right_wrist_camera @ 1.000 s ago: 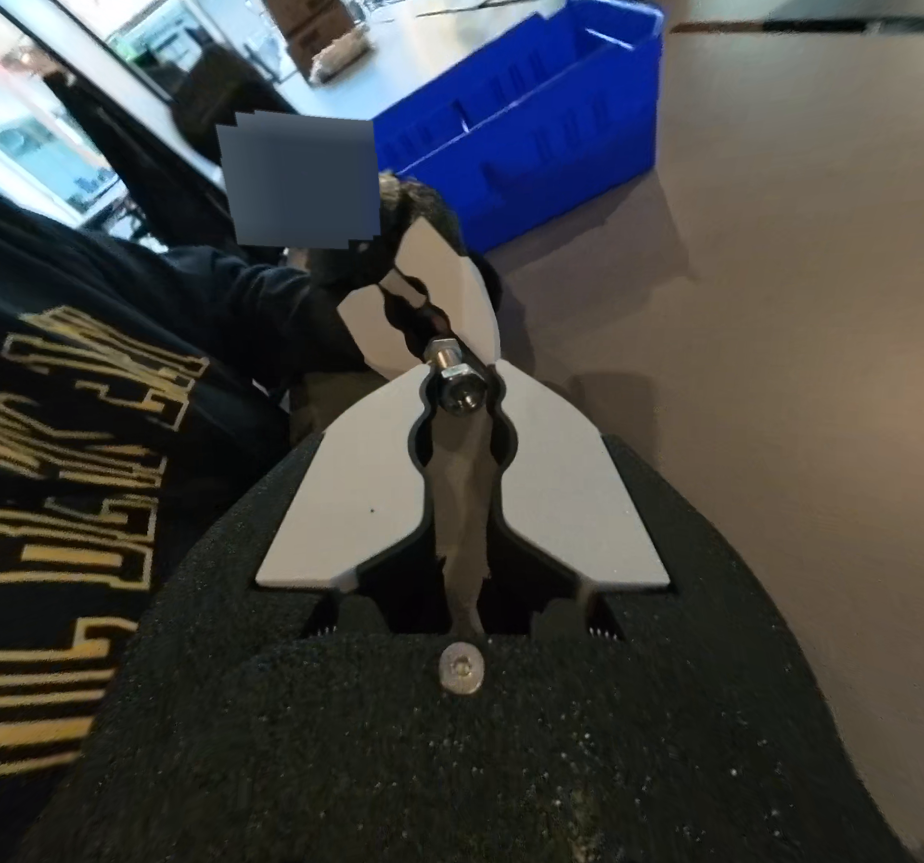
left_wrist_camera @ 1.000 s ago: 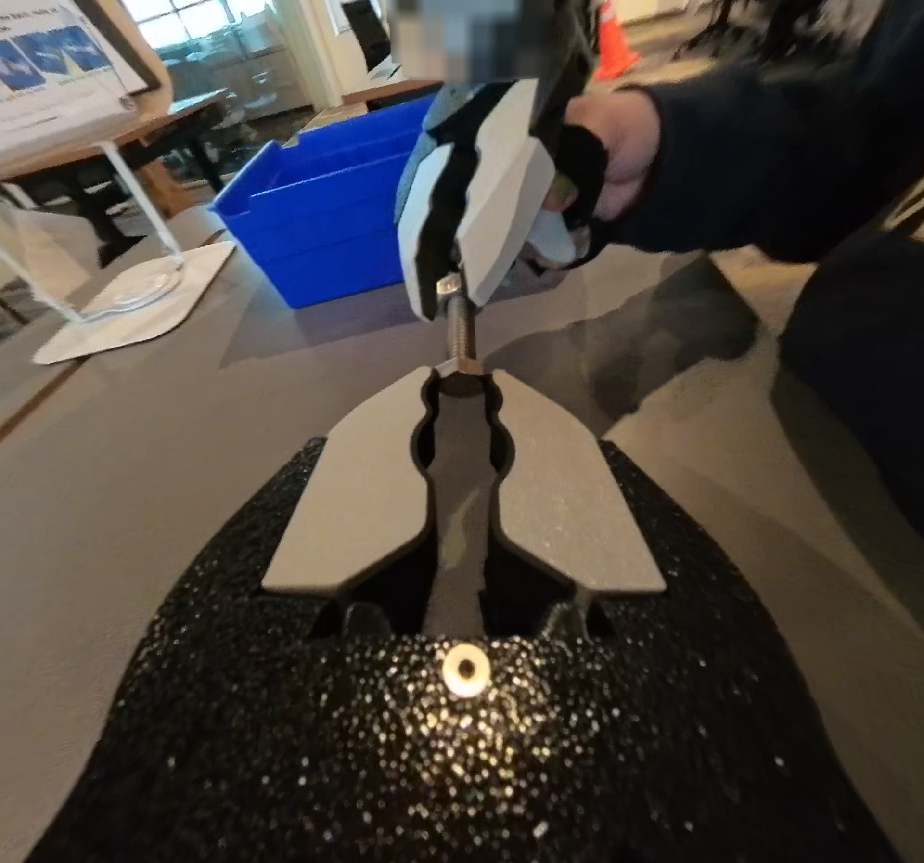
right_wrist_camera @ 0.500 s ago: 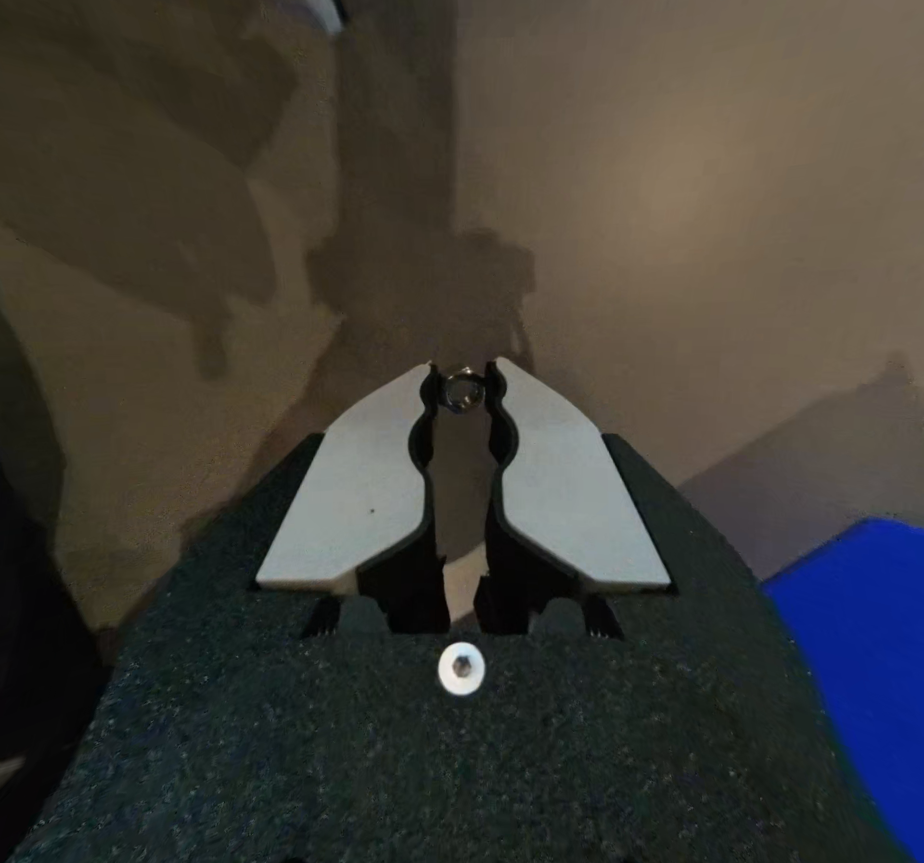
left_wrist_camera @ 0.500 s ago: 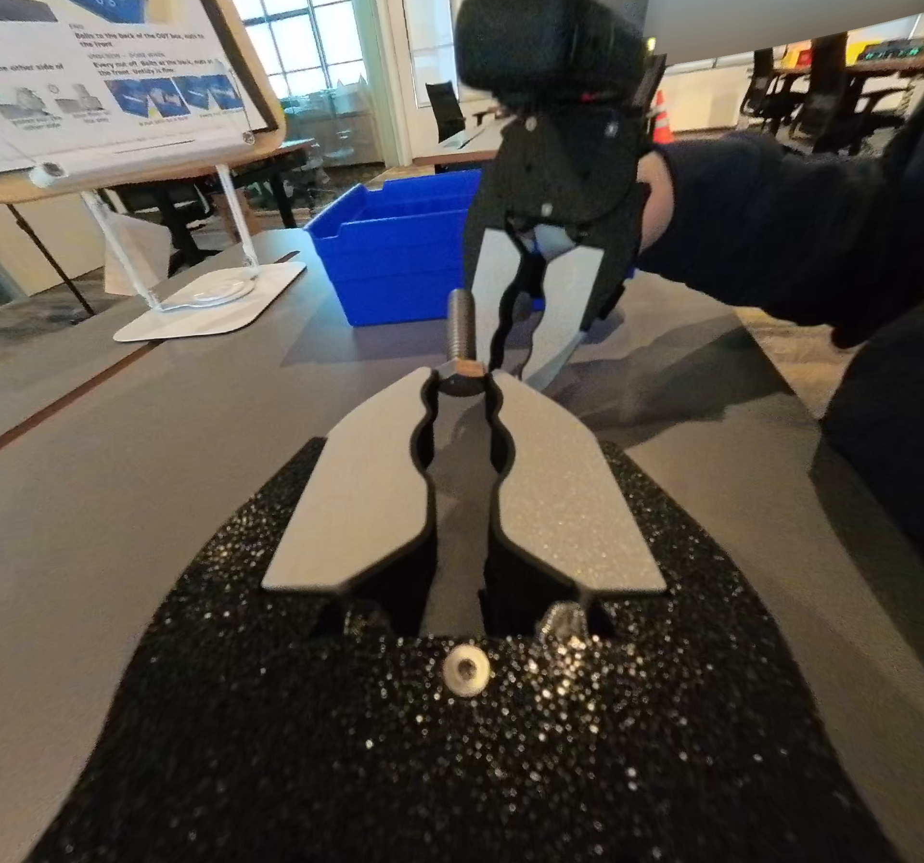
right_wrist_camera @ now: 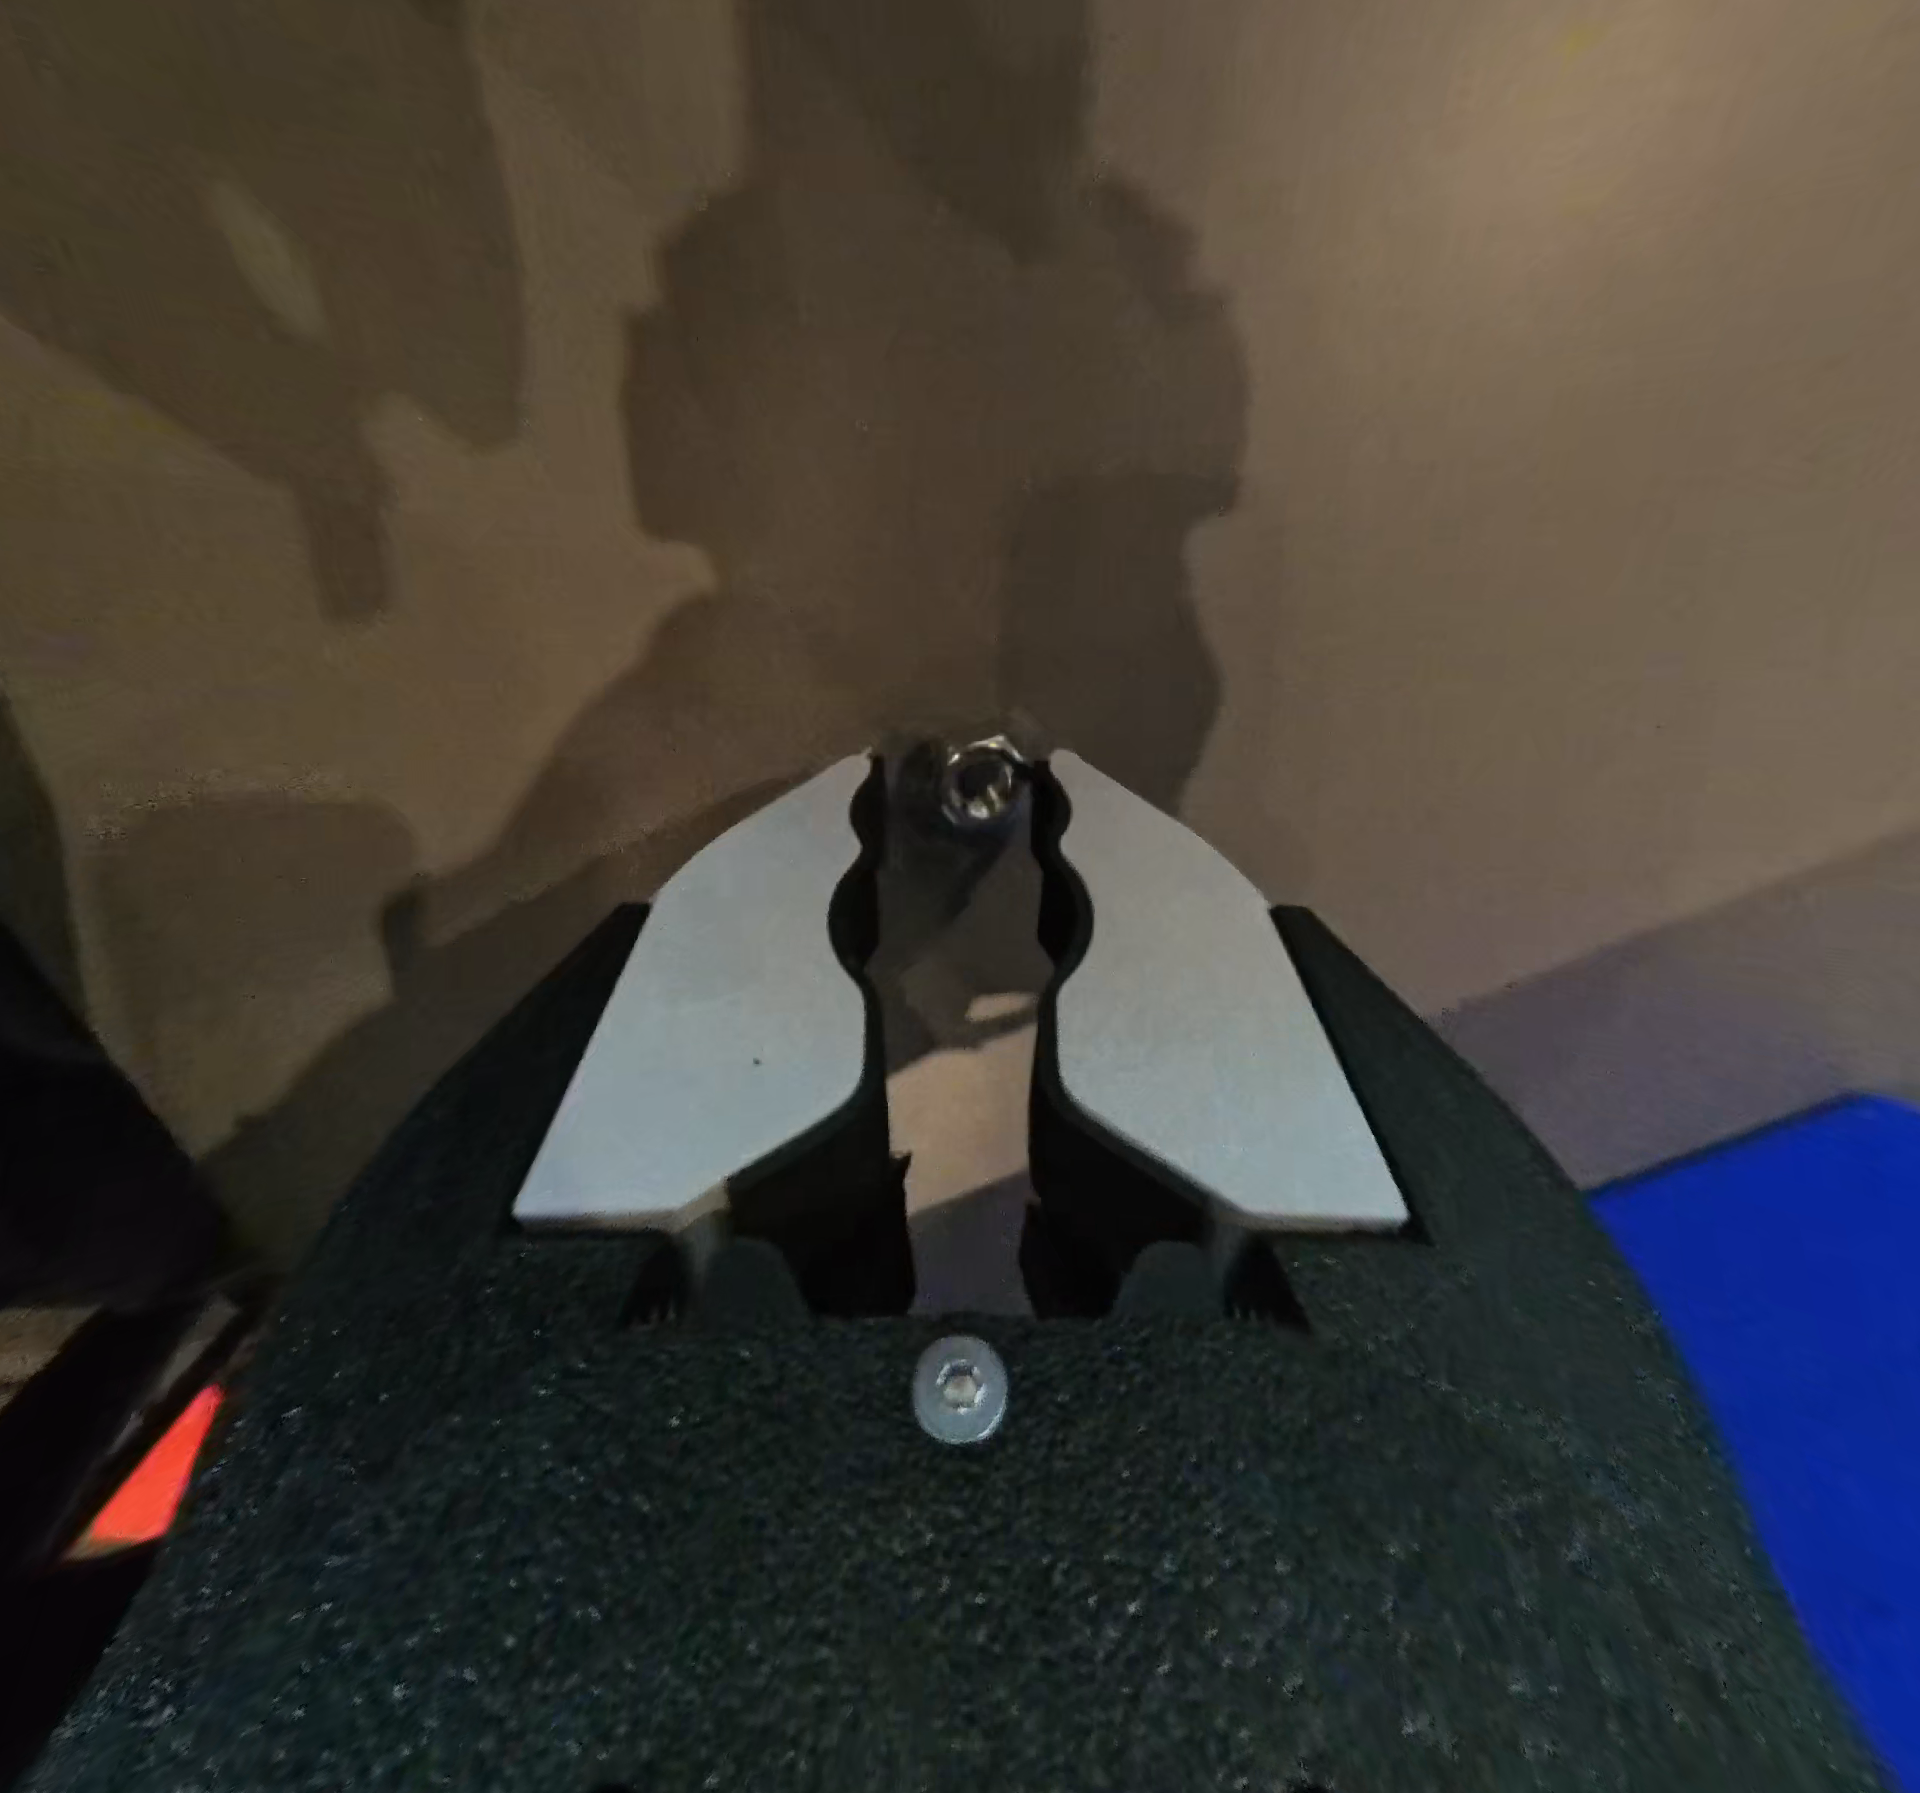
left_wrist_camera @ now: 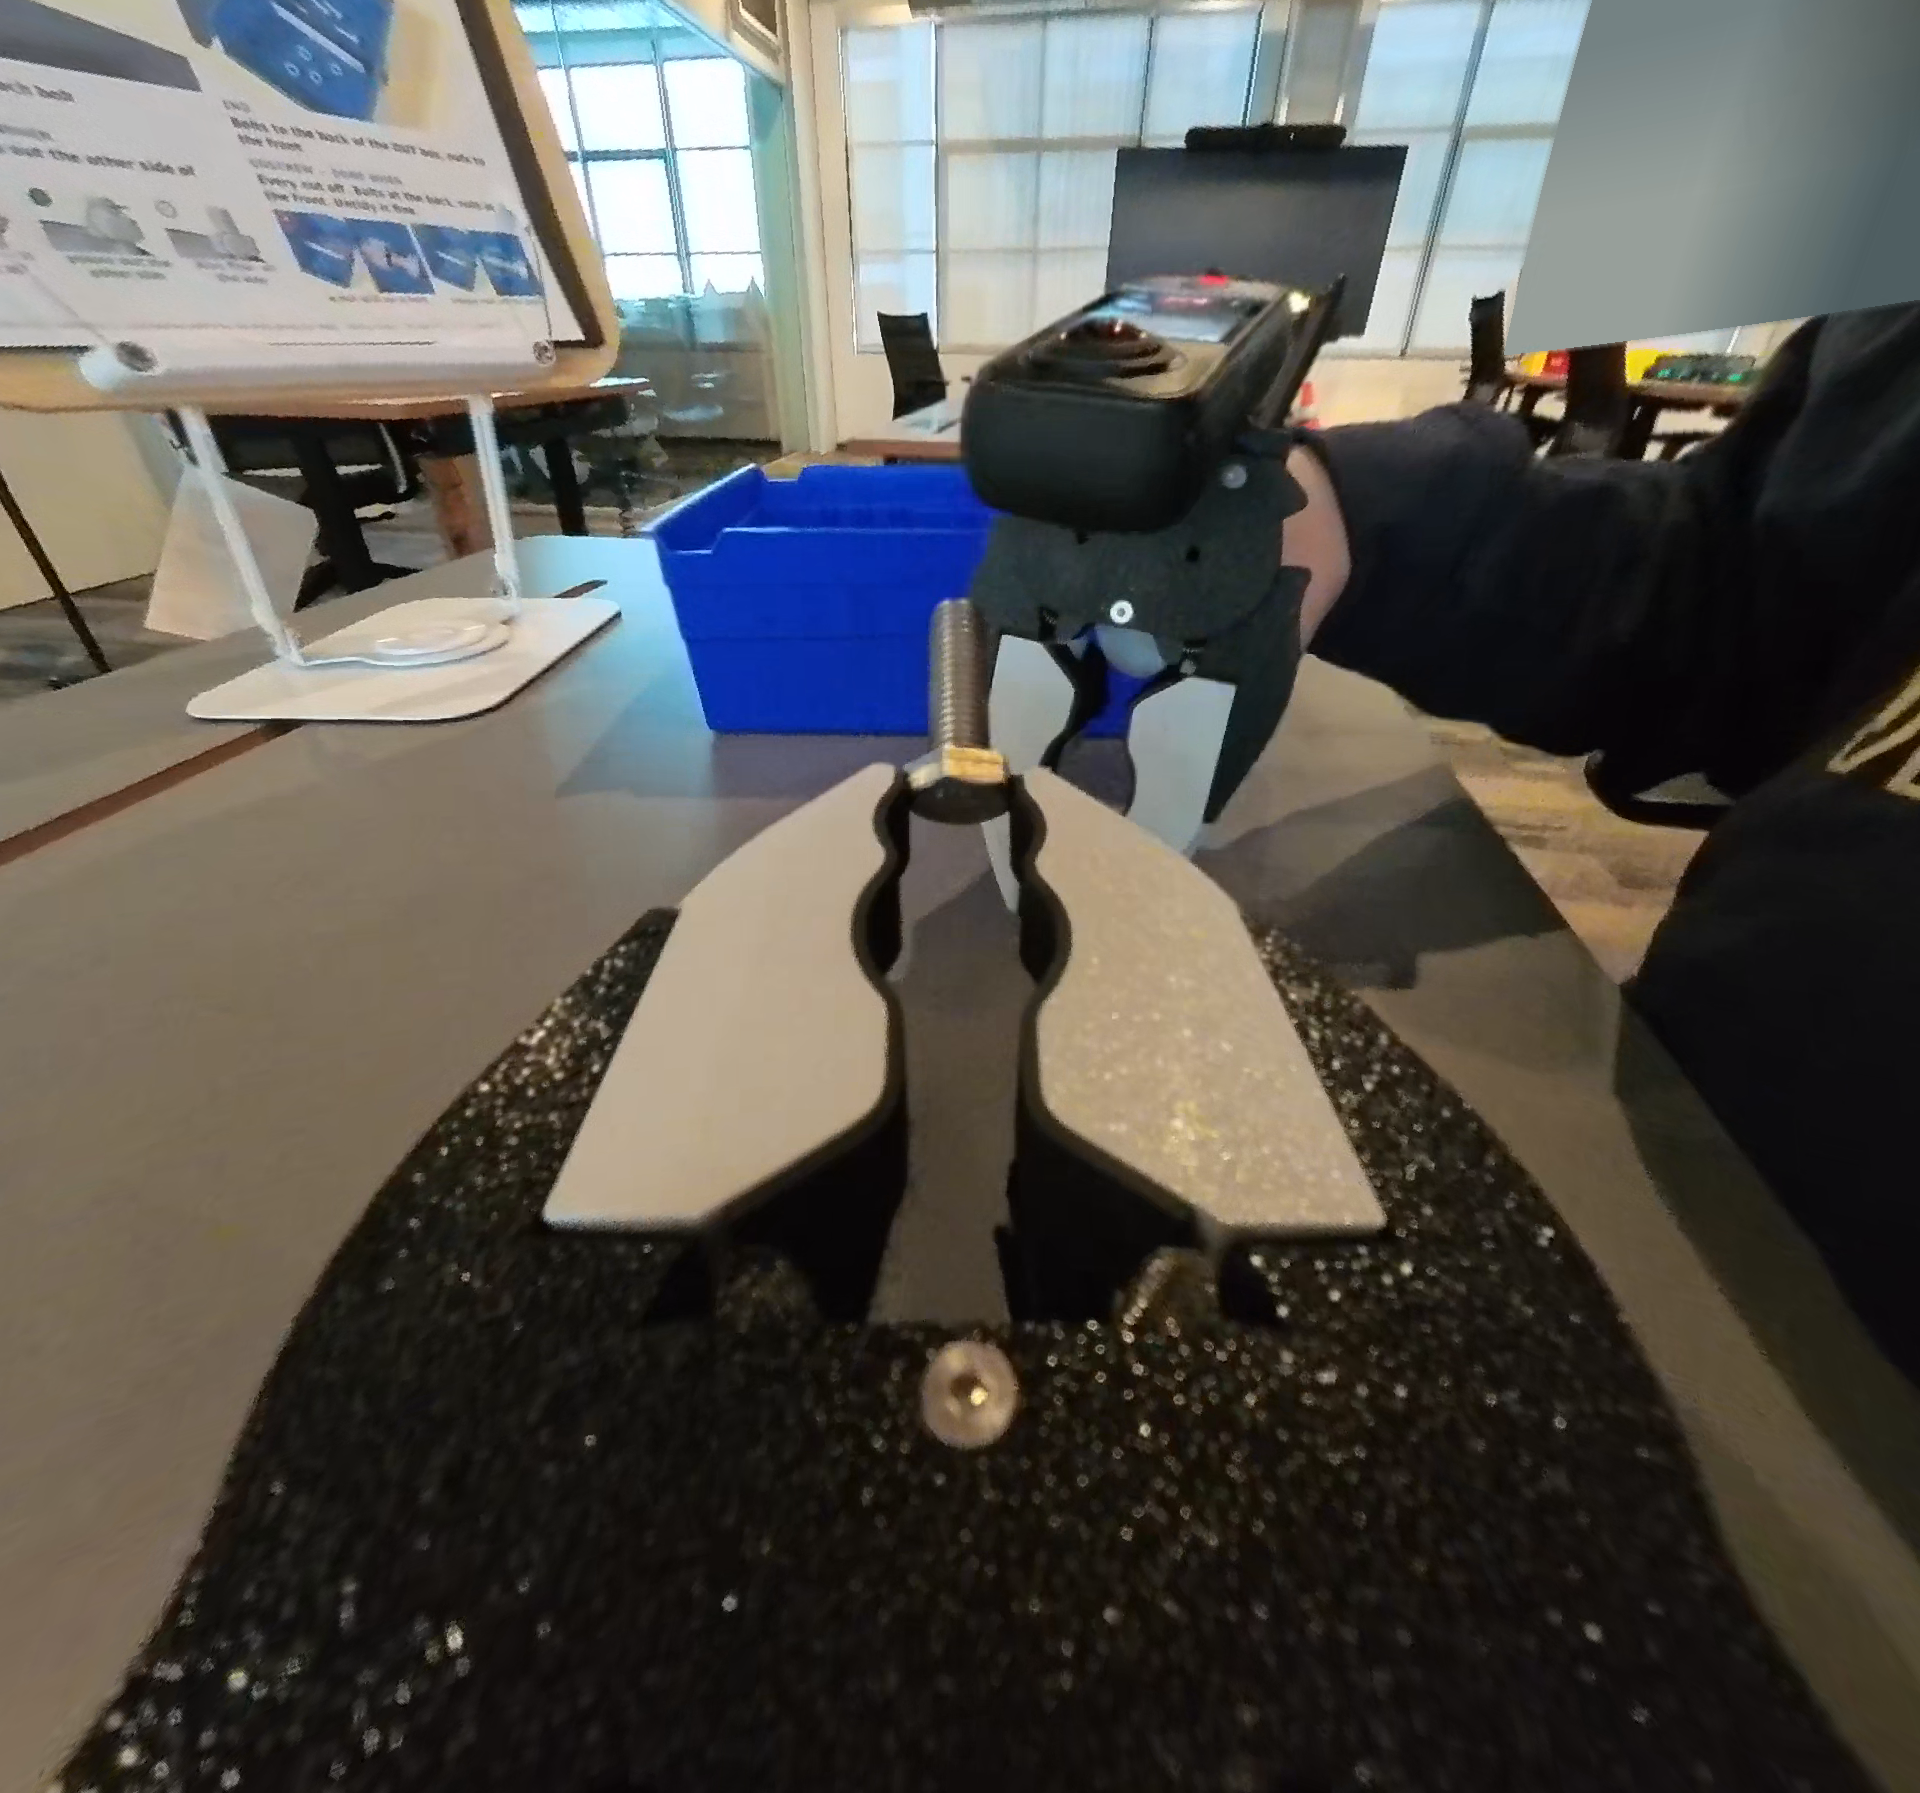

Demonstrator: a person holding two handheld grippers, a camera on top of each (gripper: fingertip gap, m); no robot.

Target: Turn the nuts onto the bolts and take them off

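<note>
Grey table (left_wrist_camera: 312,912), blue bin (left_wrist_camera: 821,621), white stand base (left_wrist_camera: 416,663)

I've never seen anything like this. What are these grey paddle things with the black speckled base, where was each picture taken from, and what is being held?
No robot here: a person holds a hand-operated two-finger gripper in each hand, and each carries a camera looking forward along its grey fingers.

In the left wrist view, the left gripper pinches the head of a bolt, whose threaded shaft stands upright with no nut on it. Farther off in that view is the right gripper, pointing down at the grey table, with its camera on top and the person's dark sleeve behind. A blue bin and a sign stand sit on the table.

The right wrist view looks down at the table, where that gripper's tips pinch a small nut. A corner of the blue bin shows at the lower right.
</note>
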